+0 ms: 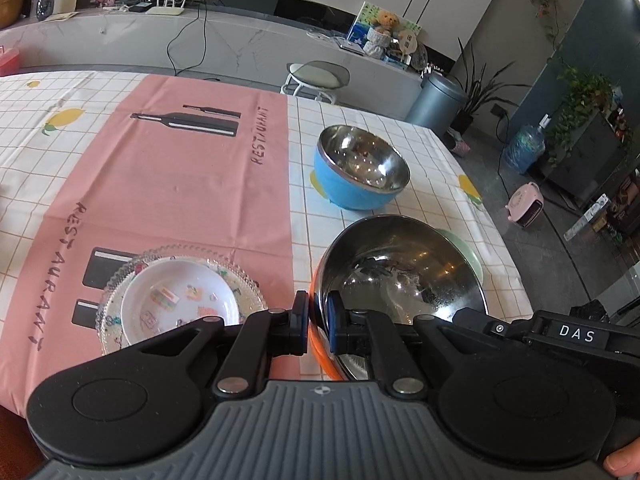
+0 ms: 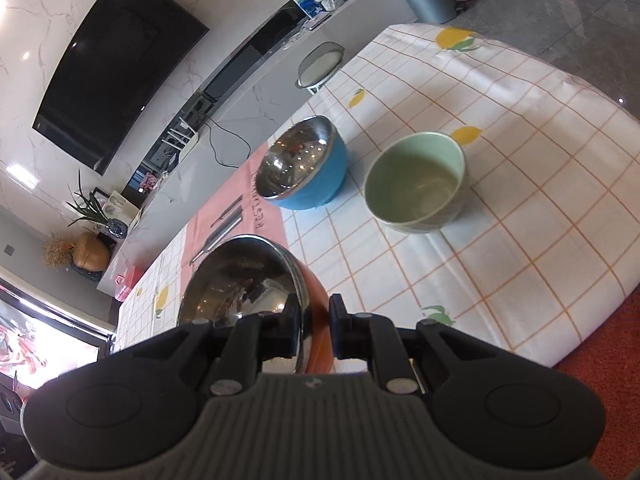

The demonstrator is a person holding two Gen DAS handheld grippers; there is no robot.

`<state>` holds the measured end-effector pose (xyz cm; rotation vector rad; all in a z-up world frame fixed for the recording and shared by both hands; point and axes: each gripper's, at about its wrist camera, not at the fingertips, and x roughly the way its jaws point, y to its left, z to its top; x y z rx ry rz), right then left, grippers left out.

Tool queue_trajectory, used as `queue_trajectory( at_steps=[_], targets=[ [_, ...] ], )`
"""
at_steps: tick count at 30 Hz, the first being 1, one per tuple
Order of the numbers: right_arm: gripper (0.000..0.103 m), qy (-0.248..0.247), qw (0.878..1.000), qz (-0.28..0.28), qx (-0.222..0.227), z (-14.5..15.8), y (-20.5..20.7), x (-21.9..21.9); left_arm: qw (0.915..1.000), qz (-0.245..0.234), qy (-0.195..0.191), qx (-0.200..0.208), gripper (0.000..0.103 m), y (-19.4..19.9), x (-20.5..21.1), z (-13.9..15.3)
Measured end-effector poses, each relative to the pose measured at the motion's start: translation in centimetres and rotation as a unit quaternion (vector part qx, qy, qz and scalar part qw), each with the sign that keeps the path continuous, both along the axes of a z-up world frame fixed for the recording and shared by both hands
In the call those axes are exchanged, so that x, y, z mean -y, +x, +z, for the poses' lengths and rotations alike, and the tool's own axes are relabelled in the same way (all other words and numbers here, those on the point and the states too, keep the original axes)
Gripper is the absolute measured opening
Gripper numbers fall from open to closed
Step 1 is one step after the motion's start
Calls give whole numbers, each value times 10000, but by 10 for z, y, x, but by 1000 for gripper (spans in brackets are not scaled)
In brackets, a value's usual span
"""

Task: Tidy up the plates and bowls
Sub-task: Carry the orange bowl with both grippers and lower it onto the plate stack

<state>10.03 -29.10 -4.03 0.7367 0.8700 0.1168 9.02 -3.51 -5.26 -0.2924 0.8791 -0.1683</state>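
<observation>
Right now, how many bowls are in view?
4: the orange bowl pinched by both grippers, the blue bowl behind it, the green bowl right of the blue, and a white bowl on the glass plate.

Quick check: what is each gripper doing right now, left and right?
Left gripper: shut on the orange bowl, clamping its rim.
Right gripper: shut on the same orange bowl, opposite rim.

small bowl (image 1: 178,307) in glass plate (image 1: 116,280), two bowls (image 1: 362,168) right
</observation>
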Motion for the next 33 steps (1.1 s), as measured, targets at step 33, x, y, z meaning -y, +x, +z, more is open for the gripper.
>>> queue_trajectory(
  at_steps=[33],
  targets=[
    [23,-201,9990,-181,-357,-38,12,10,9986,38,90,-529,25,19,9,-35]
  ],
)
